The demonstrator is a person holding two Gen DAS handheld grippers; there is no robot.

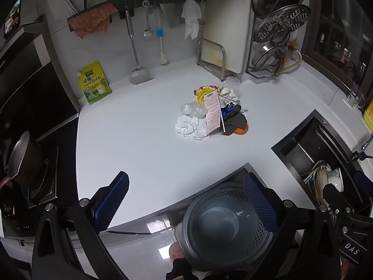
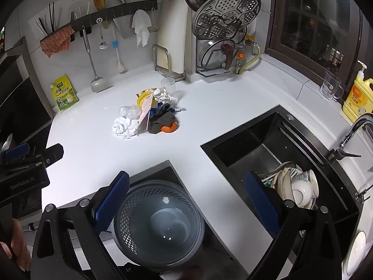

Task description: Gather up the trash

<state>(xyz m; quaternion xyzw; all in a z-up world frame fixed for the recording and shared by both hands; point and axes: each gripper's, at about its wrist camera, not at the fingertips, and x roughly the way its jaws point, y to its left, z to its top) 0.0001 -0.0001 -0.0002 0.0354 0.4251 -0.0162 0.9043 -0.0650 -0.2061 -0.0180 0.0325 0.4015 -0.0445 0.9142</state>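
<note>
Trash pile (image 1: 211, 113) sits mid-counter (image 1: 139, 144), ahead of both claws: slightly right of the left gripper (image 1: 186, 200), left of the right gripper (image 2: 186, 200). Both gape wide, empty; bin (image 2: 158, 224) below. Left looks nearer.

A heap of trash (image 1: 211, 112) lies mid-bench, well beyond the grey perforated bin (image 2: 158, 221). Around its upright pink printed card (image 1: 212, 114): crumpled white tissue (image 1: 191, 127) in front, clear plastic (image 1: 193, 110) beside it, orange peel (image 1: 241, 130) under dark scraps opposite.
</note>
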